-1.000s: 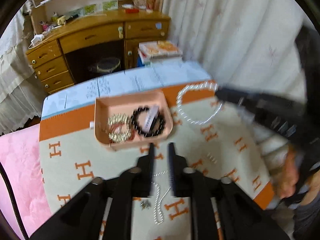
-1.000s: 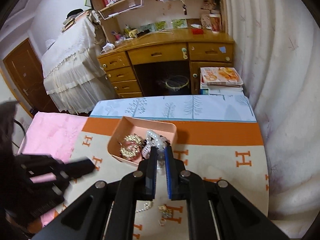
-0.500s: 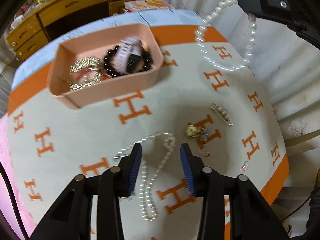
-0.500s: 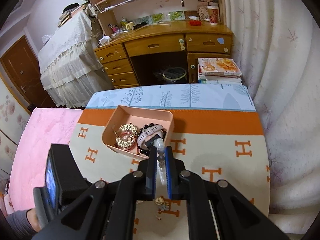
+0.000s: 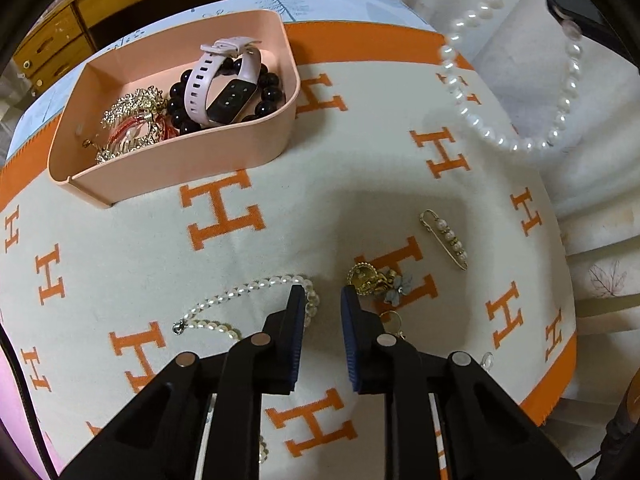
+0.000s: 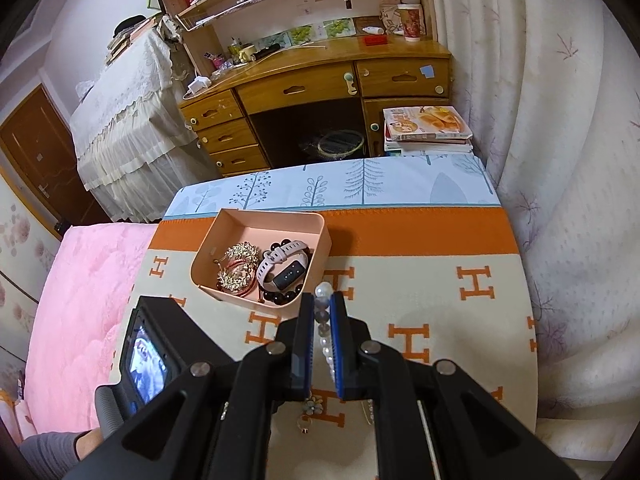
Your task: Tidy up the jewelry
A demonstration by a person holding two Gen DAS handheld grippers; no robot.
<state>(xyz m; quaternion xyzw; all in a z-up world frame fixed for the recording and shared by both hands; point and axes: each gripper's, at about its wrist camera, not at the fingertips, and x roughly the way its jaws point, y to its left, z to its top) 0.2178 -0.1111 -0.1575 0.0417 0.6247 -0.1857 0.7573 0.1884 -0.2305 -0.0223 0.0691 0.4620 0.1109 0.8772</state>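
Observation:
A pink tray (image 5: 192, 160) (image 6: 320, 240) on the H-patterned cloth holds a pink watch (image 5: 224, 84), a black bead bracelet (image 5: 268, 96) and gold ornaments (image 5: 132, 116). My right gripper (image 6: 322, 304) is shut on a large pearl necklace (image 6: 323, 292), which hangs in the air at the right of the left wrist view (image 5: 472, 116). My left gripper (image 5: 322, 300) is open just above the cloth, beside a thin pearl necklace (image 5: 248, 292) and a gold flower earring (image 5: 376, 280).
A pearl pin brooch (image 5: 444, 240) lies right of the earring, and a small ring (image 5: 390, 320) sits by my right finger. The table's right edge meets white curtains (image 6: 560, 160). A wooden desk (image 6: 320, 80) stands behind, with a pink bed (image 6: 80, 280) to the left.
My left gripper has dropped toward the cloth and opened, nearing the thin pearl necklace. My right gripper has lifted the large pearl necklace higher and holds it still.

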